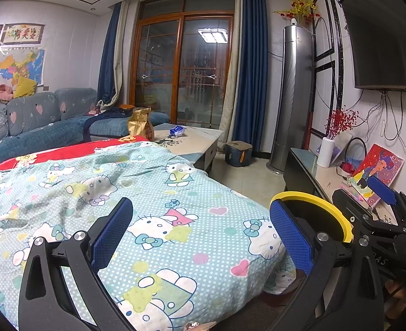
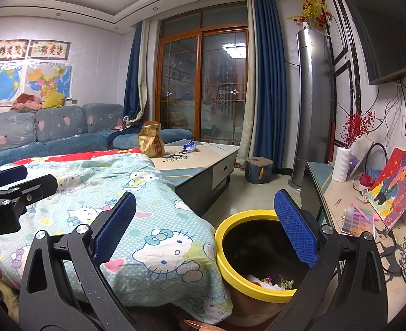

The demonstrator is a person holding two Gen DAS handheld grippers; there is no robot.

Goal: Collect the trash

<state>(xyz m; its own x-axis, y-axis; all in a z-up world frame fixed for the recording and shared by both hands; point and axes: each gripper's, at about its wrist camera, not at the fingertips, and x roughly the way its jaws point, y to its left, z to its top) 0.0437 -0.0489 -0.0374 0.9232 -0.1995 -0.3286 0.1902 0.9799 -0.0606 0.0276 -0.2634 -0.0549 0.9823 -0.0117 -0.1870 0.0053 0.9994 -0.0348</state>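
Starting nearest: the right gripper is held wide apart w/ nothing between its blue pads, just above the yellow-rimmed bin, in which some wrappers and scraps are seen at the bottom. The left gripper is likewise spread open and empty, over the cartoon-print blanket; no trash can be made out on the blanket itself.

Further off, on the coffee table, two candidates for pickup are seen: a gold-brown snack bag standing upright near the blanket's edge, and a crumpled blue-white wrapper lying well apart from it toward the table's middle.

Both are judged light and soft, probably crinkly foil or plastic film, so slipping is likelier than breakage. The bag would best be pinched at its folded top, where layers are doubled; a grip on the puffed body would likely just collapse it. The wrapper could be taken across its bunched middle. Whether the bag is empty can't be told.
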